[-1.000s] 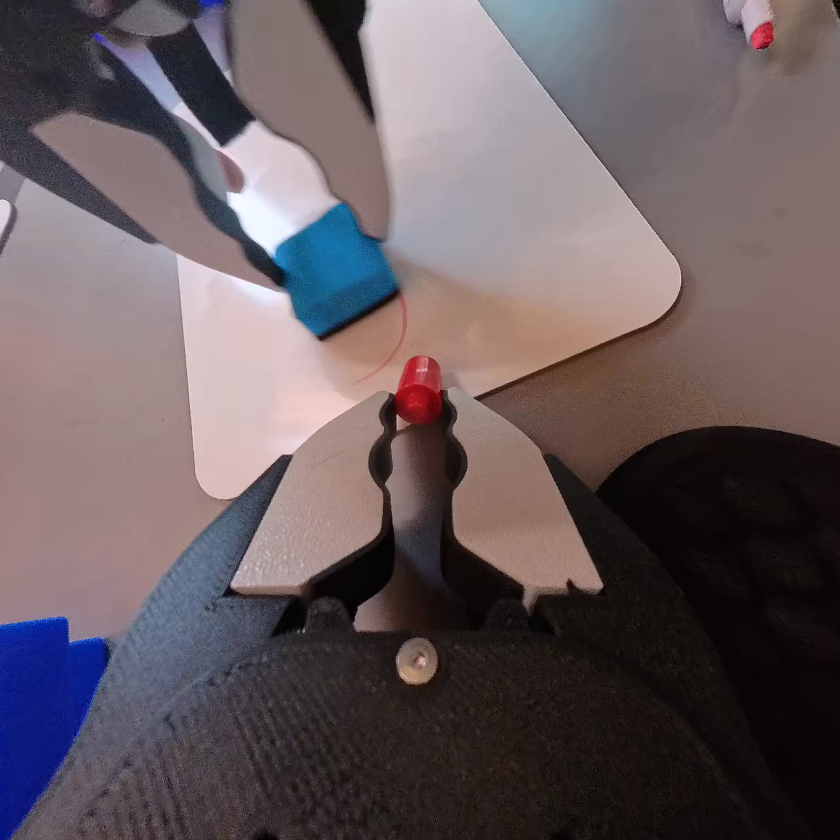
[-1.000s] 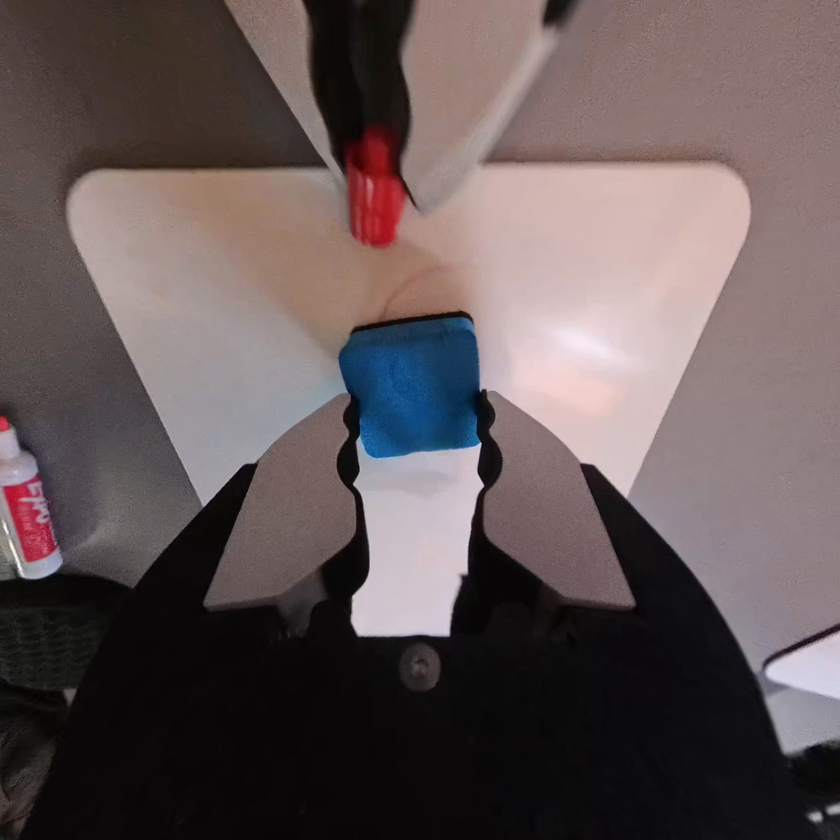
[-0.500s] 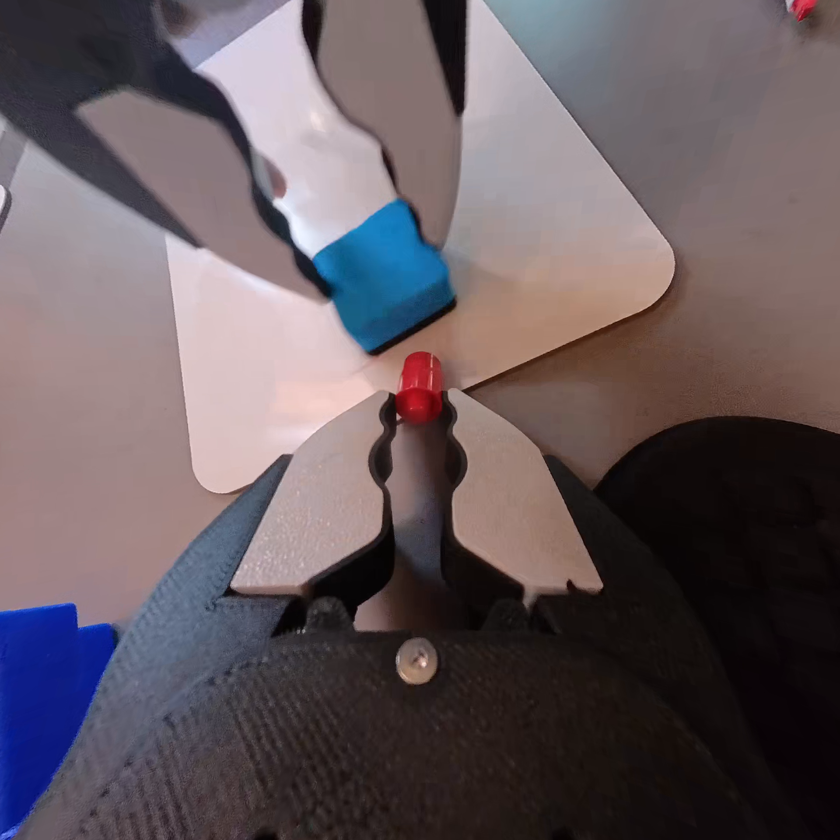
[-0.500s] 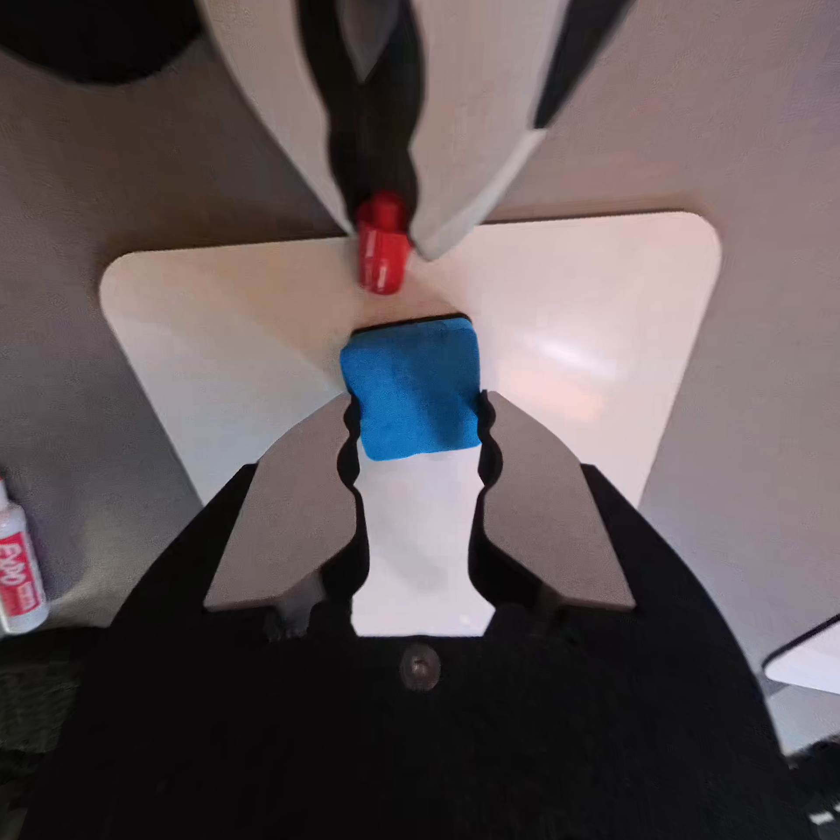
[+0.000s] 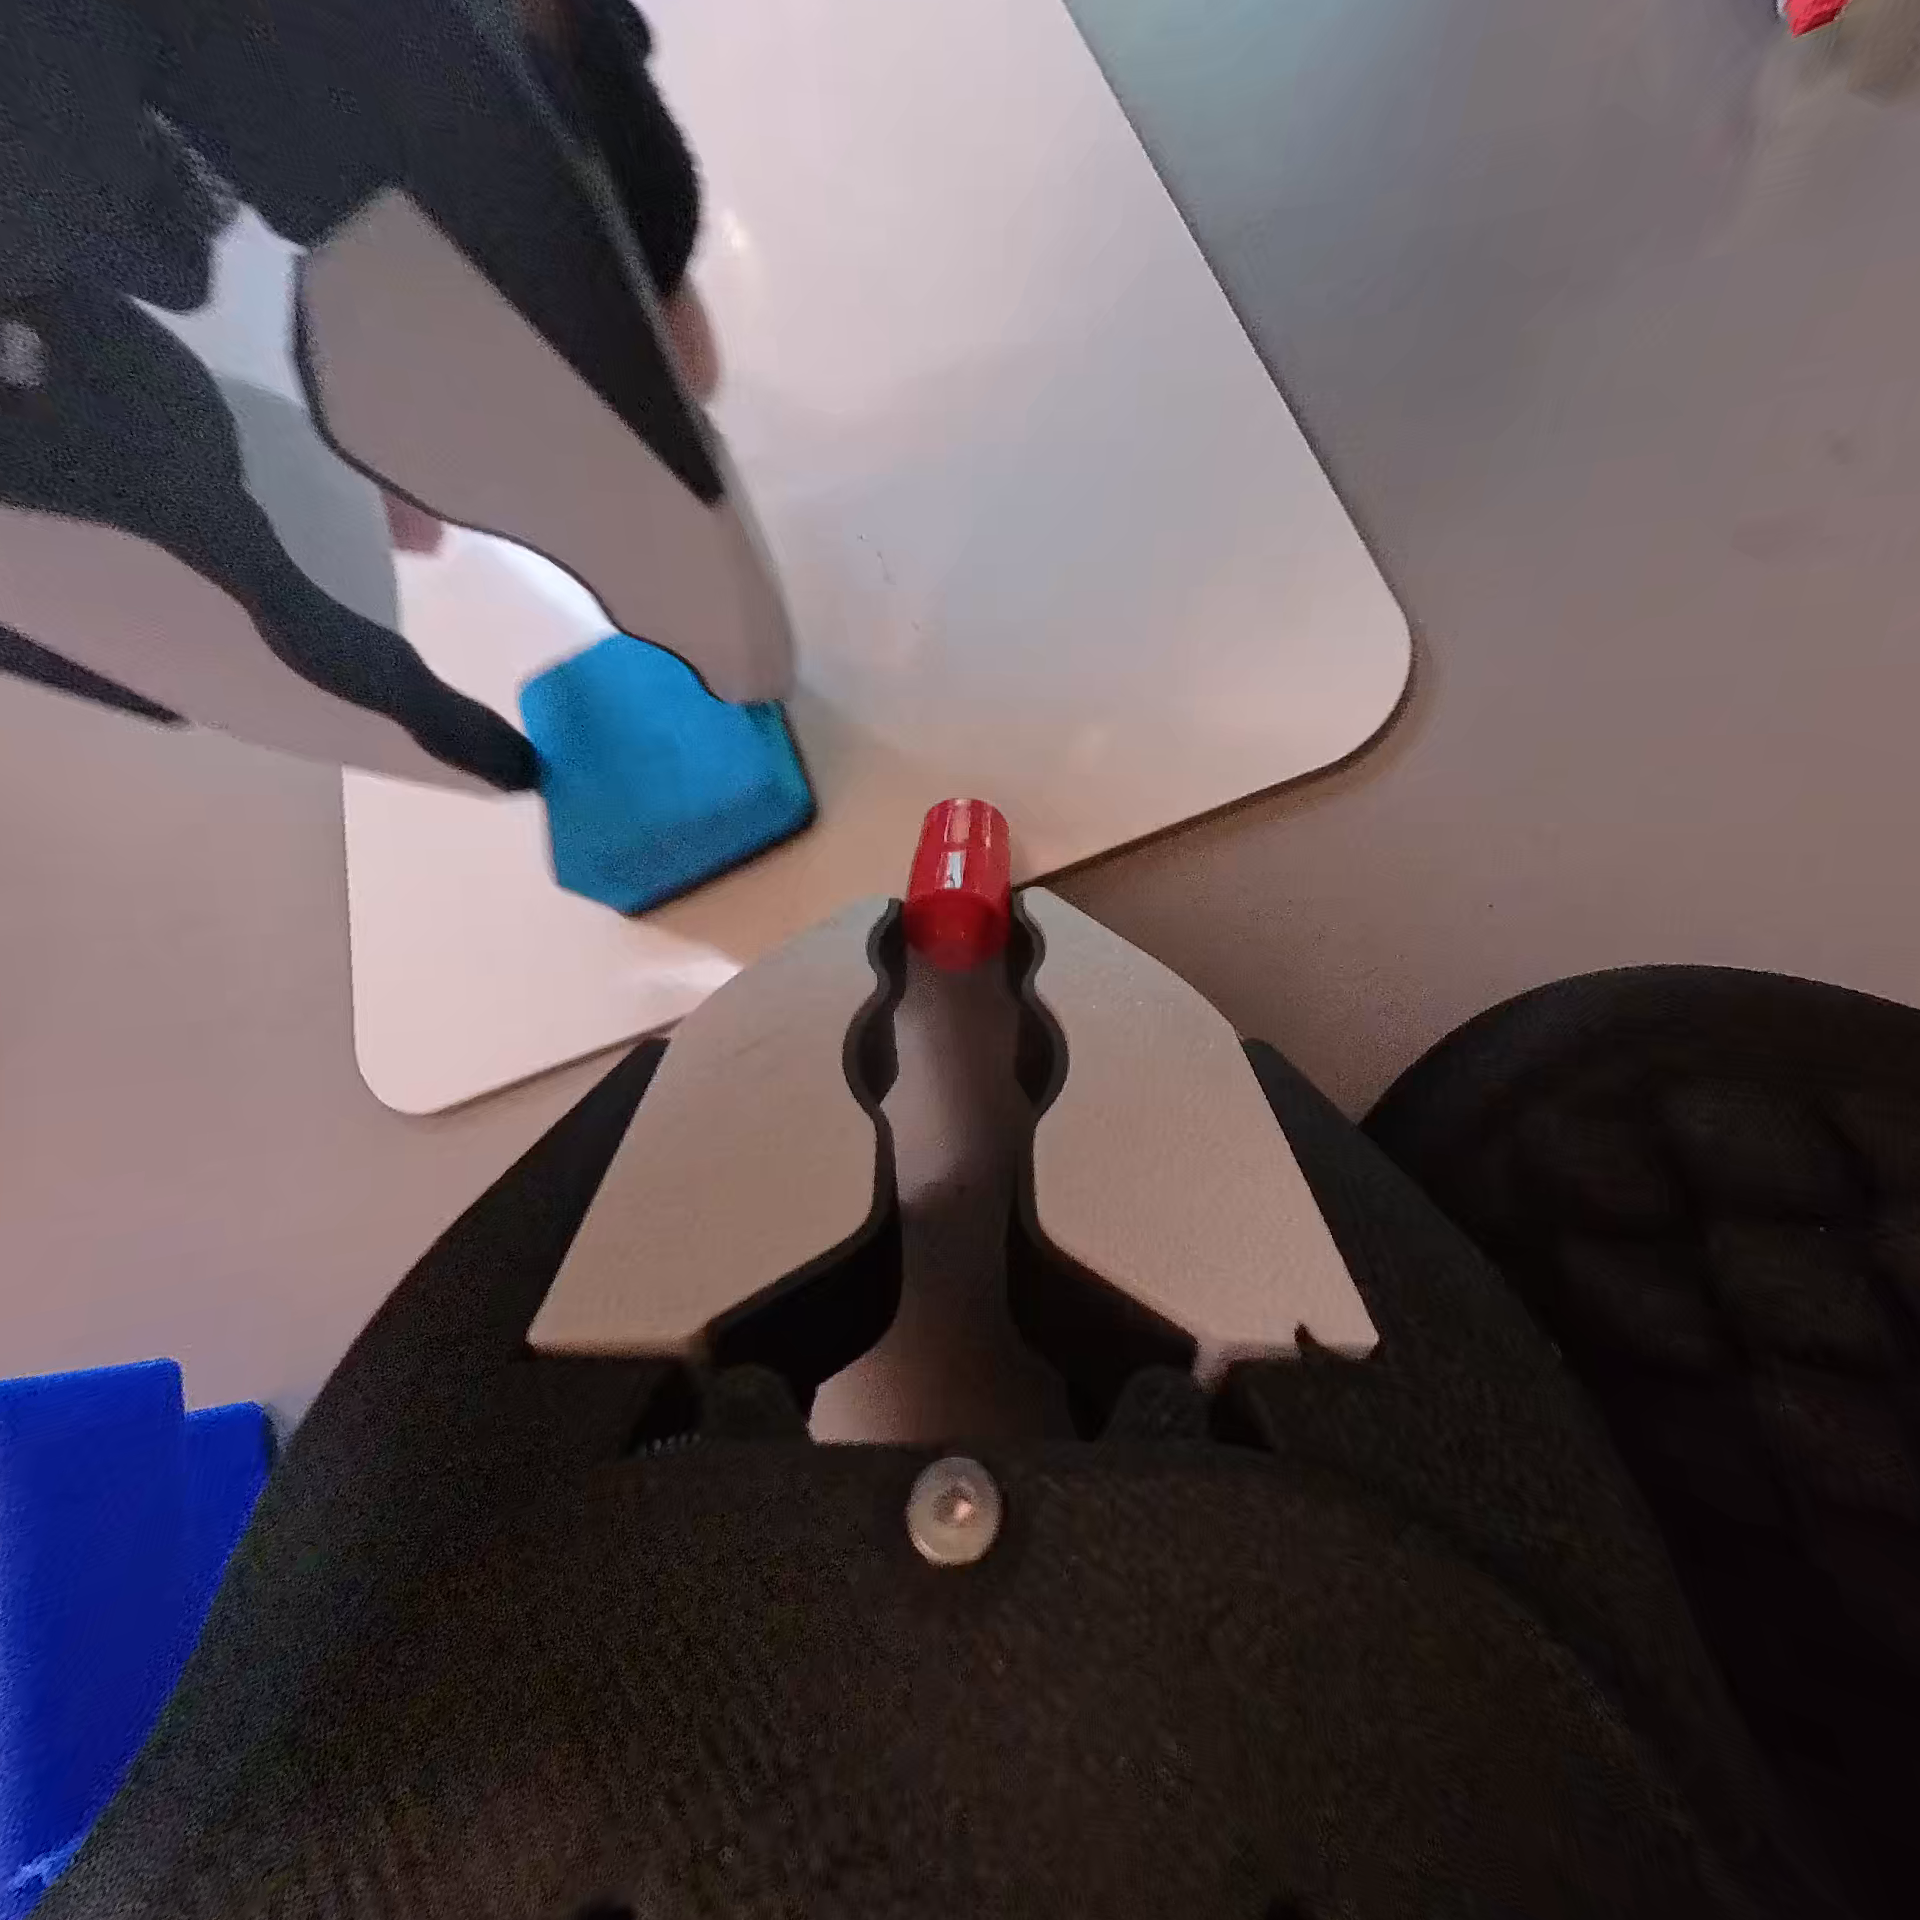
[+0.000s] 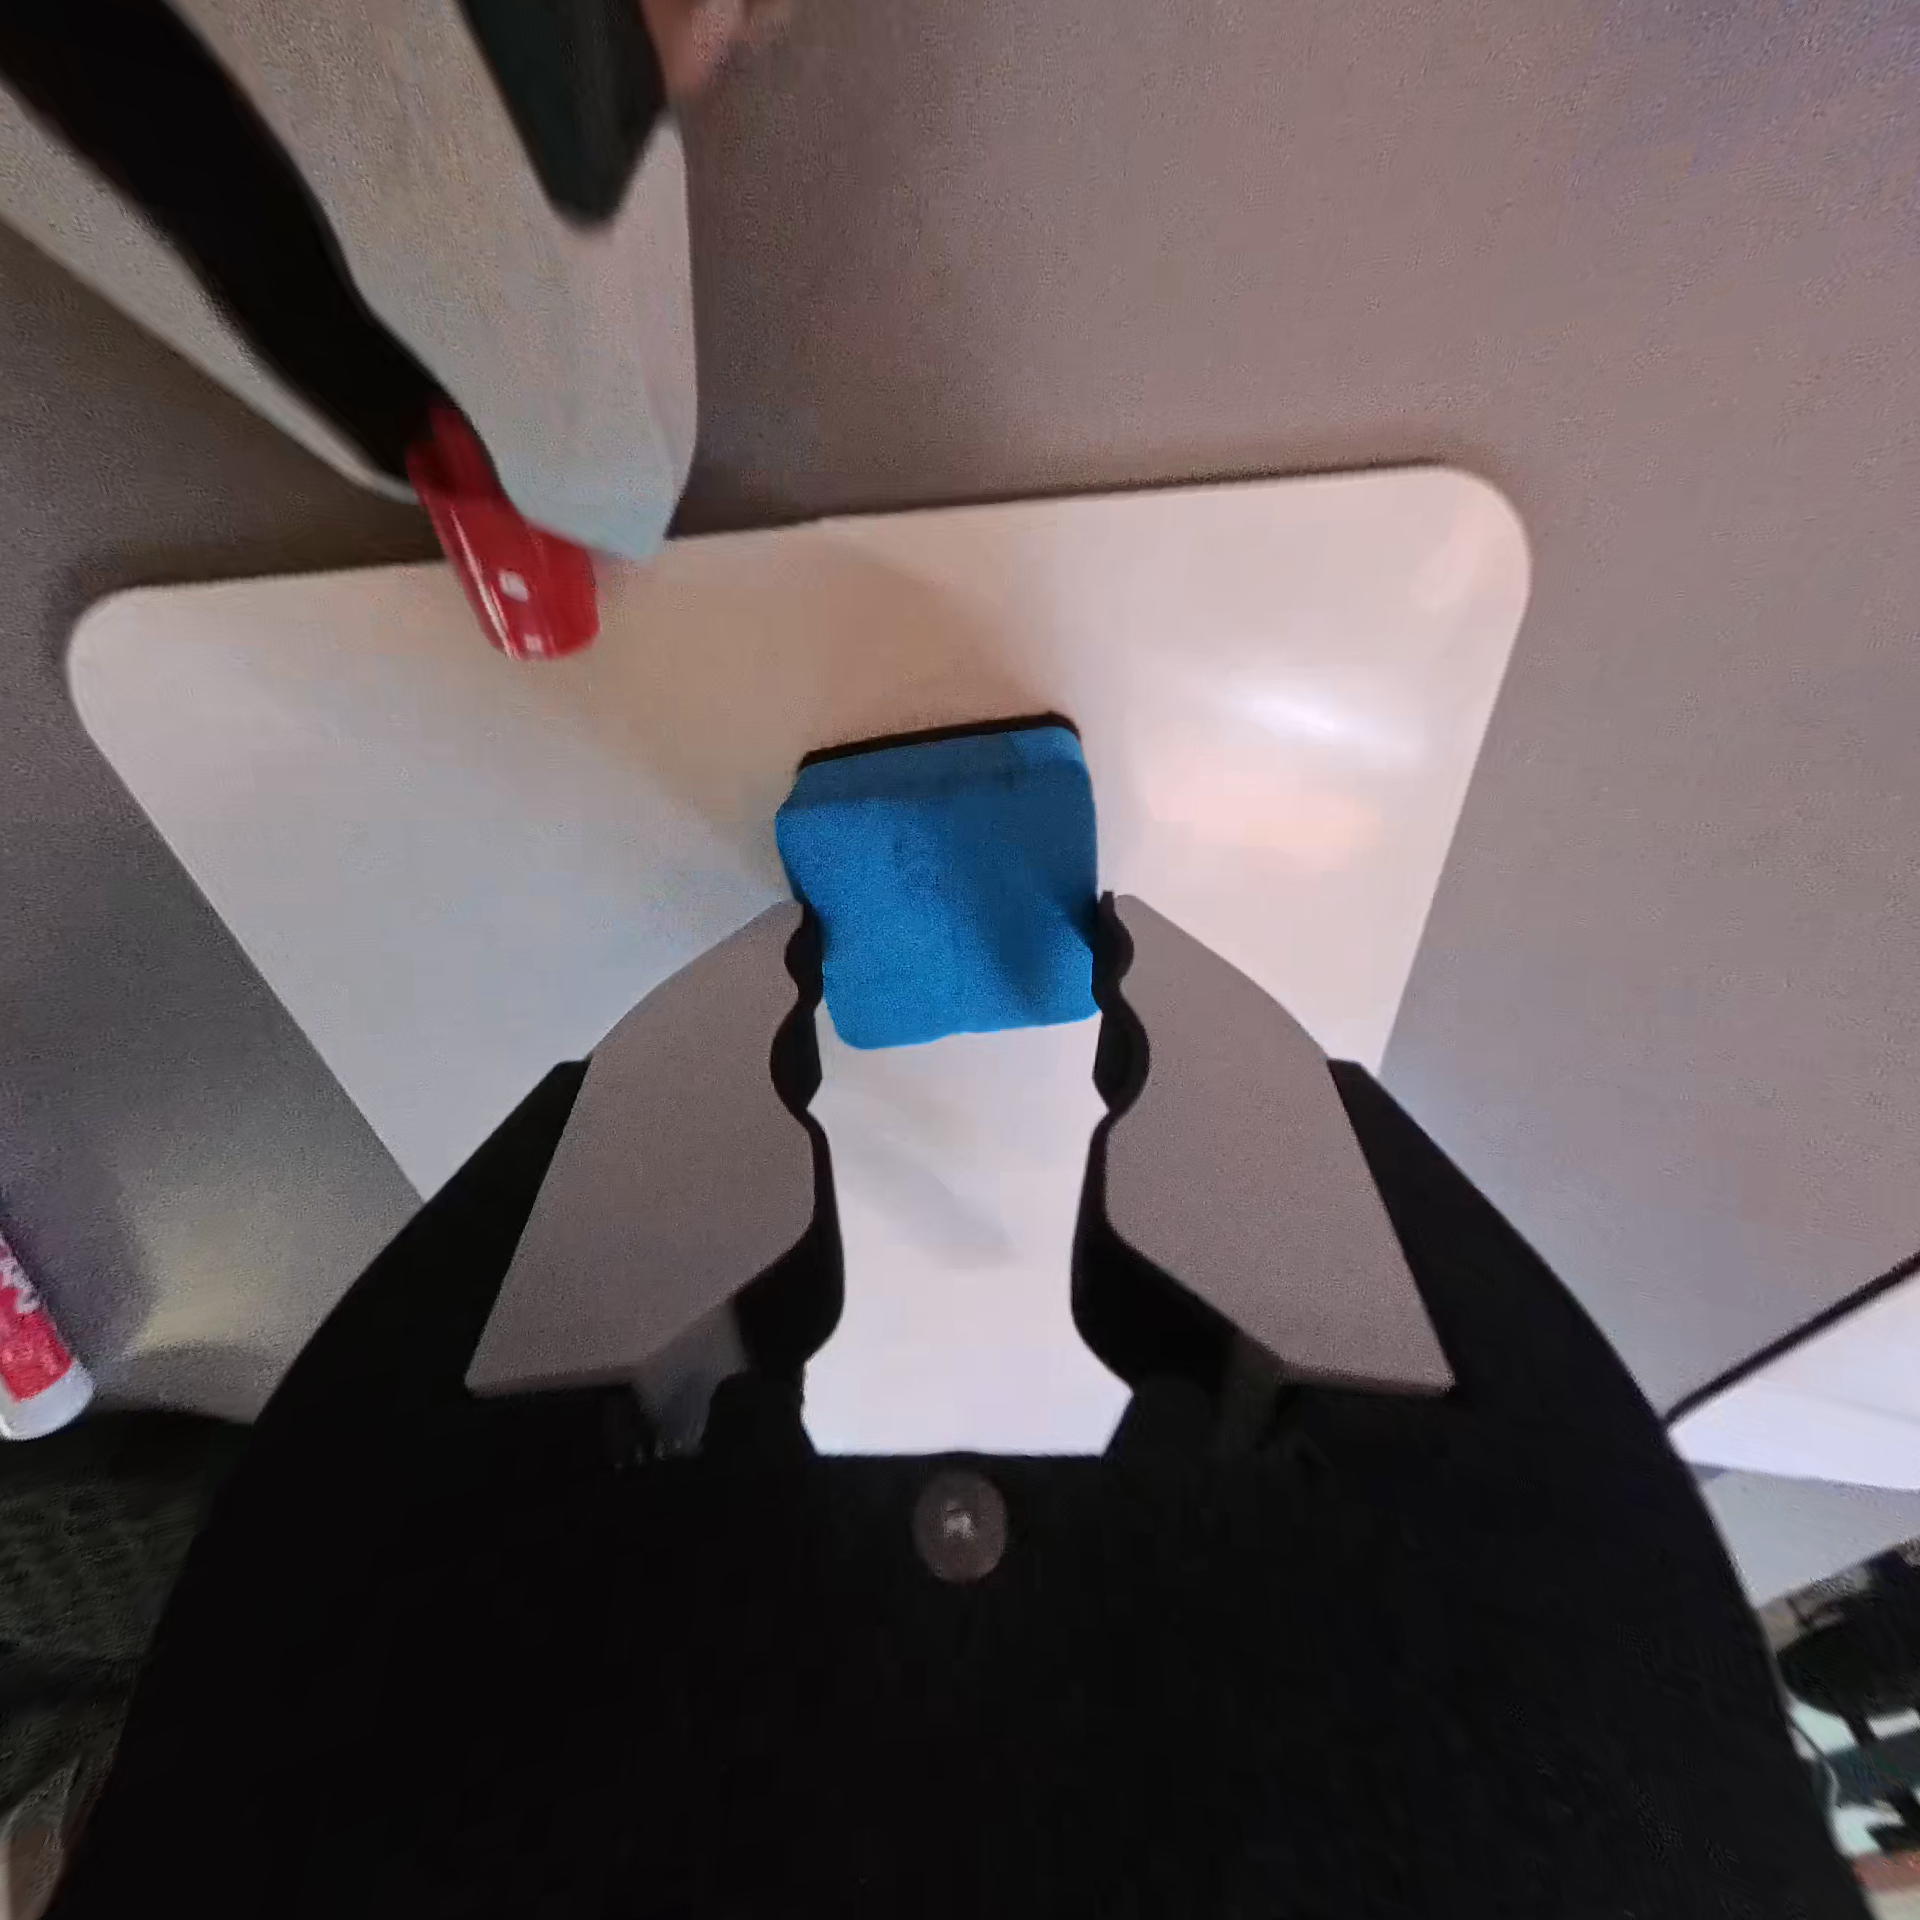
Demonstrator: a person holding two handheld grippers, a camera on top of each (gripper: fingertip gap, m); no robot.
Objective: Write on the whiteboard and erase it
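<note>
A white board [image 6: 436,831] with rounded corners lies flat on a grey table [image 6: 1351,260]. The right gripper [image 6: 951,925] pinches a blue eraser [image 6: 935,883] between its two grey fingers, and the eraser's dark underside rests on the board near its middle. The left gripper [image 5: 954,914] is pressed onto a red marker [image 5: 956,883], whose red end sticks out past the fingertips over the near edge of the board. The left wrist view shows the right gripper coming in from the far left, with the eraser [image 5: 665,769] just beside the marker but apart from it; it also shows a bright blue object [image 5: 94,1558] at the near left corner and a dark fabric shape [image 5: 1662,1247] at the right. The right wrist view shows the left gripper [image 6: 520,520] at the far left, blurred, with the marker [image 6: 514,582] above the board's far edge. Only this view shows a small white bottle with a red label [image 6: 31,1351] at the left edge and a white sheet [image 6: 1818,1382] at the right. No marks can be made out on the board in either view.
</note>
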